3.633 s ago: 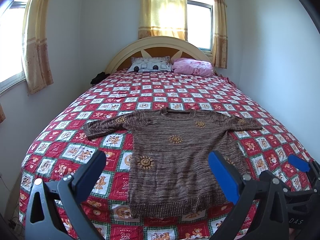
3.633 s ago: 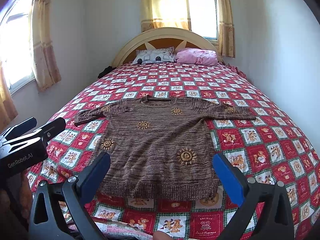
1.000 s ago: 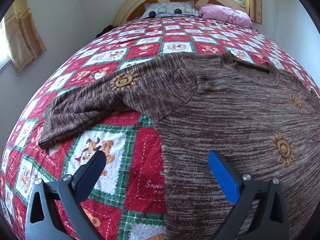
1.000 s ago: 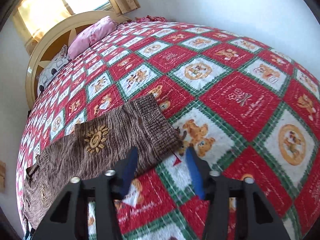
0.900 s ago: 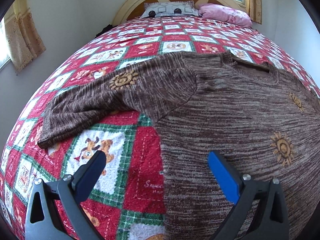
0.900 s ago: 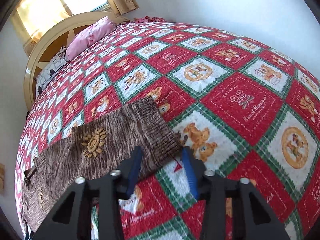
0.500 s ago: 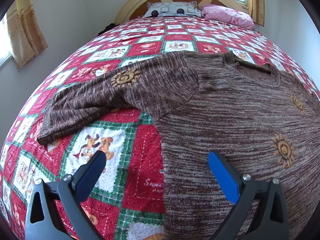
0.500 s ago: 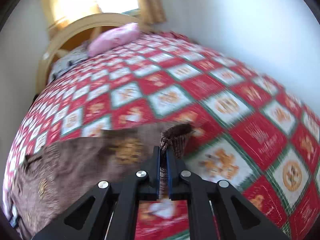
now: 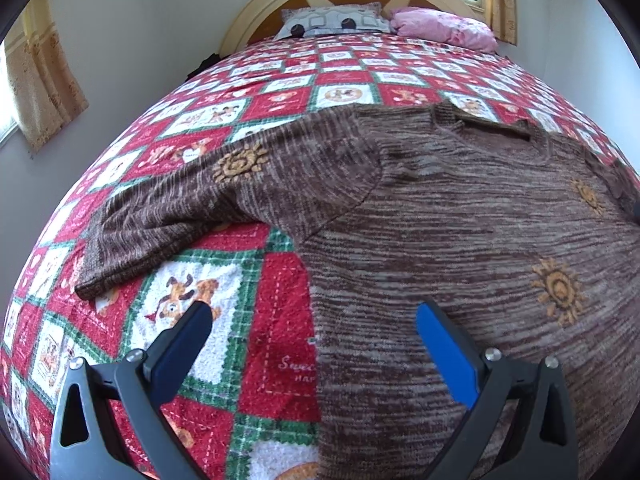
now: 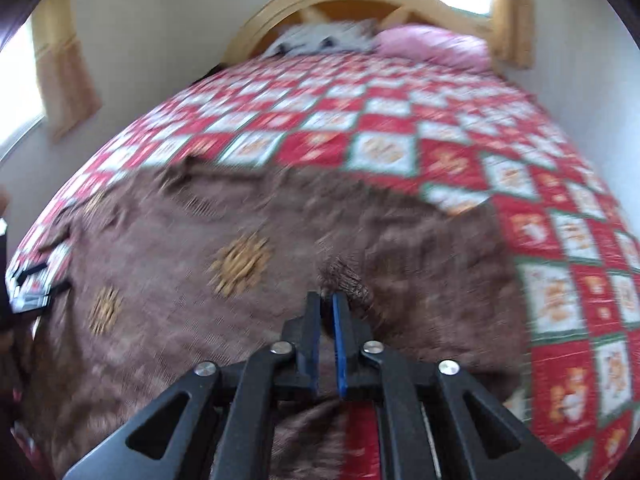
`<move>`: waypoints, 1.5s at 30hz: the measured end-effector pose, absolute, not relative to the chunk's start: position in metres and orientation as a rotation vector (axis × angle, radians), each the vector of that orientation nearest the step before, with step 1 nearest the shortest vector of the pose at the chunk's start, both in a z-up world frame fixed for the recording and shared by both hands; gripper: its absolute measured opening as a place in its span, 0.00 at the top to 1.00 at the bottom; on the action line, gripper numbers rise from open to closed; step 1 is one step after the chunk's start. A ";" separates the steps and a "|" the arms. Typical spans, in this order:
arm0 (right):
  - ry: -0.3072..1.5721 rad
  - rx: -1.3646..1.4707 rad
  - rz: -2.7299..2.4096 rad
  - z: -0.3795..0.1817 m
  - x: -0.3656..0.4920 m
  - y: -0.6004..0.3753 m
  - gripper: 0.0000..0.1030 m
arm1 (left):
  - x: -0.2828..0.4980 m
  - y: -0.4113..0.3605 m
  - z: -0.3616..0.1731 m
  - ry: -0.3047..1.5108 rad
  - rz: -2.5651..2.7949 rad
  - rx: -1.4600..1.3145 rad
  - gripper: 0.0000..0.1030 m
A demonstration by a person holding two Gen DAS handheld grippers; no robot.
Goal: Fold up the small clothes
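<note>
1. Right claw [image 10: 327, 298] pinches one sleeve end of the brown sweater [image 9: 460, 232], lifted over its body.
2. Left claw [image 9: 312, 328] is wide open, low over the sweater's side edge, holding nothing.
3. Sweater lies flat on the red quilt [image 9: 280, 340]; the other sleeve [image 9: 168, 216] sticks out.
4. Pillows [image 9: 440, 24] sit far off by the headboard.

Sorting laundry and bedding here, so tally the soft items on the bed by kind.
Sweater: 1
Pillows, patterned and pink: 2
Quilt: 1
Total: 4
</note>
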State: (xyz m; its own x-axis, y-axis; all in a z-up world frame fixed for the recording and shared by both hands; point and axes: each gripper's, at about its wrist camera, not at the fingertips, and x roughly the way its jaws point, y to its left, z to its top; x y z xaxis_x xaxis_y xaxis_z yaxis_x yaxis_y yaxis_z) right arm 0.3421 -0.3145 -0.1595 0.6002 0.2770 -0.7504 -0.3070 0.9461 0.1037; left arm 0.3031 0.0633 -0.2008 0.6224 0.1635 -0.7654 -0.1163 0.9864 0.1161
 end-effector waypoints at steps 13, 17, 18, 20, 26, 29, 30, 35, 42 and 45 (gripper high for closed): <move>0.572 0.337 -0.041 -0.164 0.291 -0.492 0.33 | 0.324 -0.089 -0.131 0.781 -0.230 0.113 0.19; 0.551 0.460 -0.081 -0.178 0.286 -0.518 0.33 | 0.344 -0.146 -0.132 0.819 -0.350 0.084 0.19; 0.537 0.474 -0.073 -0.180 0.284 -0.519 0.33 | 0.352 -0.164 -0.136 0.843 -0.393 0.076 0.19; 0.525 0.486 -0.068 -0.185 0.281 -0.520 0.32 | 0.363 -0.185 -0.142 0.867 -0.407 0.075 0.23; 0.499 0.516 -0.052 -0.187 0.282 -0.528 0.32 | 0.404 -0.218 -0.173 1.015 -0.429 -0.066 0.37; 0.521 0.500 -0.046 -0.188 0.284 -0.526 0.32 | 0.415 -0.229 -0.182 1.053 -0.443 -0.122 0.37; 0.528 0.491 -0.044 -0.188 0.285 -0.524 0.32 | 0.417 -0.233 -0.186 1.074 -0.449 -0.128 0.38; 0.549 0.452 -0.044 -0.189 0.290 -0.517 0.32 | 0.415 -0.242 -0.188 1.062 -0.475 -0.140 0.66; 0.562 0.445 -0.056 -0.191 0.293 -0.516 0.32 | 0.410 -0.245 -0.181 1.016 -0.510 -0.112 0.94; 0.564 0.443 -0.056 -0.191 0.293 -0.516 0.32 | 0.409 -0.236 -0.166 0.982 -0.518 -0.126 0.94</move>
